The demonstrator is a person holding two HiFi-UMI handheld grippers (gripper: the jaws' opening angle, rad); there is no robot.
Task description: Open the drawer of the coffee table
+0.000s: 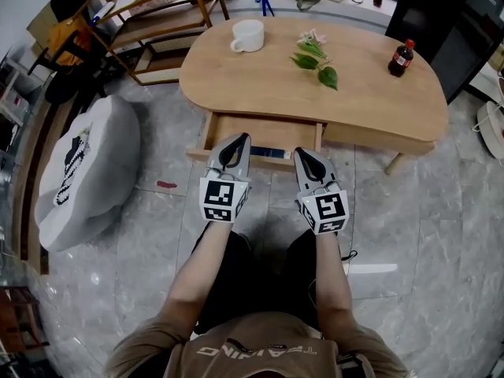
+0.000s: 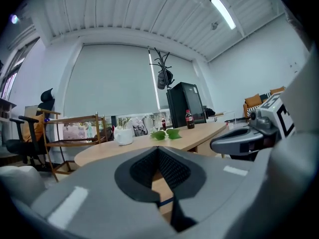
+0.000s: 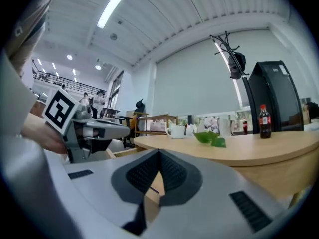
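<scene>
The oval wooden coffee table (image 1: pixel 260 81) has its drawer (image 1: pixel 266 130) pulled out toward me, with a dark blue flat thing (image 1: pixel 272 153) at its front. My left gripper (image 1: pixel 241 138) and right gripper (image 1: pixel 302 153) hover side by side just in front of the drawer, both pointing level at the table. In the left gripper view the left gripper (image 2: pixel 158 149) has its jaws closed together with nothing between them. In the right gripper view the right gripper (image 3: pixel 159 153) is likewise shut and empty. Neither touches the drawer.
On the table stand a white mug (image 1: pixel 248 35), a green leafy sprig (image 1: pixel 316 58) and a cola bottle (image 1: pixel 402 57). A grey pouf (image 1: pixel 87 168) lies on the floor at left, a wooden rack (image 1: pixel 153 18) behind it, a black cabinet (image 1: pixel 449 22) at back right.
</scene>
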